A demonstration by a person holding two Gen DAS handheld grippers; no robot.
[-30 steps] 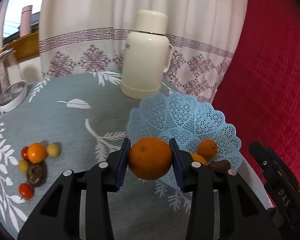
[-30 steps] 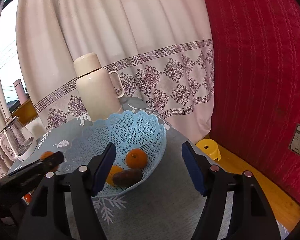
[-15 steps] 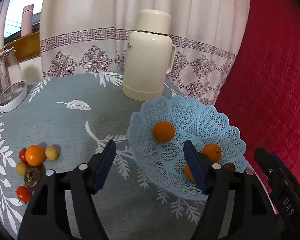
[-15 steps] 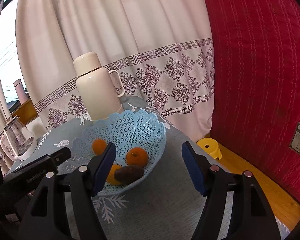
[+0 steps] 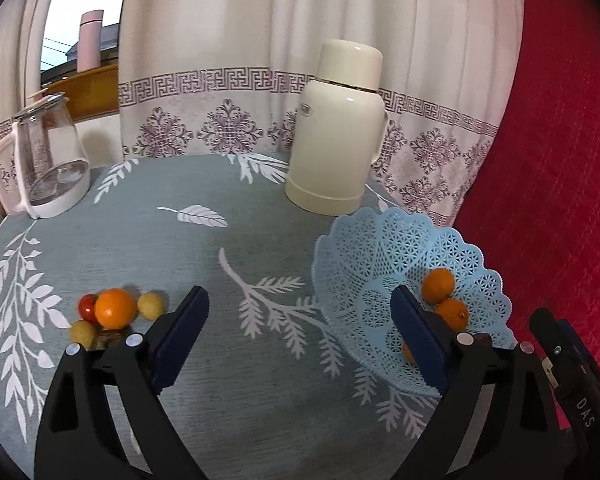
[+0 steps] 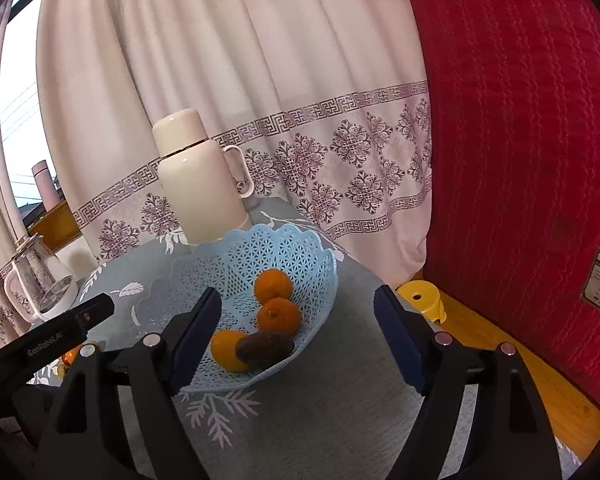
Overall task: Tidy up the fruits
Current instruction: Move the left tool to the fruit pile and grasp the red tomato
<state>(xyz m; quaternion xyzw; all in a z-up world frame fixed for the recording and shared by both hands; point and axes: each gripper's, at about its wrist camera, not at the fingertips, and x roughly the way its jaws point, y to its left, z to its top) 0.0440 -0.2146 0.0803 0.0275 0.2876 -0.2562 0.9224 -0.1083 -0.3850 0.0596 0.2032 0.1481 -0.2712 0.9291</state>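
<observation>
Fruit pile (image 5: 112, 314) sits loose on desk (image 5: 204, 248), left of basket (image 5: 384, 248). My left gripper (image 5: 300, 330) fingers spread wide, empty; right gripper (image 6: 298, 330) likewise. I'd approach the orange (image 5: 115, 308) low, centred, squeezing gently.

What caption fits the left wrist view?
Open left gripper hovers over the tablecloth between loose fruit pile and blue basket.
</observation>
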